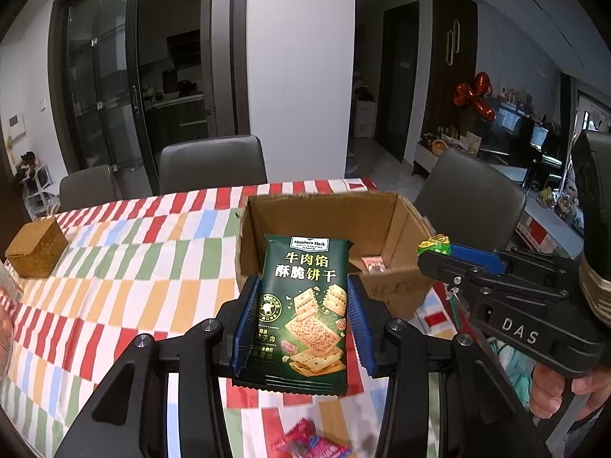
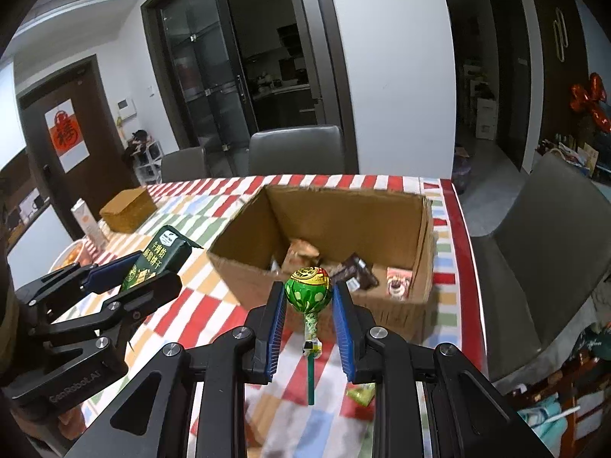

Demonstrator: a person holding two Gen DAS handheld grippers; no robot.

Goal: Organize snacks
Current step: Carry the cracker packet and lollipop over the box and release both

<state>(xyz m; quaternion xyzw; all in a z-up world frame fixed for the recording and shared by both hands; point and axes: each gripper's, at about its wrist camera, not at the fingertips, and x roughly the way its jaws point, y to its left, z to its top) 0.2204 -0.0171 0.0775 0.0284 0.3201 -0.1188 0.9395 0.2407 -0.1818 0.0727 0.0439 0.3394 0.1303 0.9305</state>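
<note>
My left gripper (image 1: 303, 307) pinches a green biscuit pack (image 1: 305, 313) by its two side edges, pack upright, label toward the camera, above the striped cloth (image 1: 114, 286). The pack sits just in front of the near wall of the open carton (image 1: 385, 286).

My right gripper (image 2: 309, 297) is pressed in on a lollipop (image 2: 306, 290): green wrapper head between the blue pads (image 2: 277, 328), stick hanging down. In the left view the lollipop head pokes past the right fingertips, above the carton's right near corner.

Inside the carton: a brown wrapper, a dark one (image 2: 355, 271), and a small pink-white packet (image 2: 399, 282) near the right wall.

On the cloth, well left of the carton, a brown box (image 2: 128, 208). Pink packets (image 1: 313, 442) lie below my left gripper, blurred.

Grey chairs (image 1: 212, 168) stand at the table's far side.
</note>
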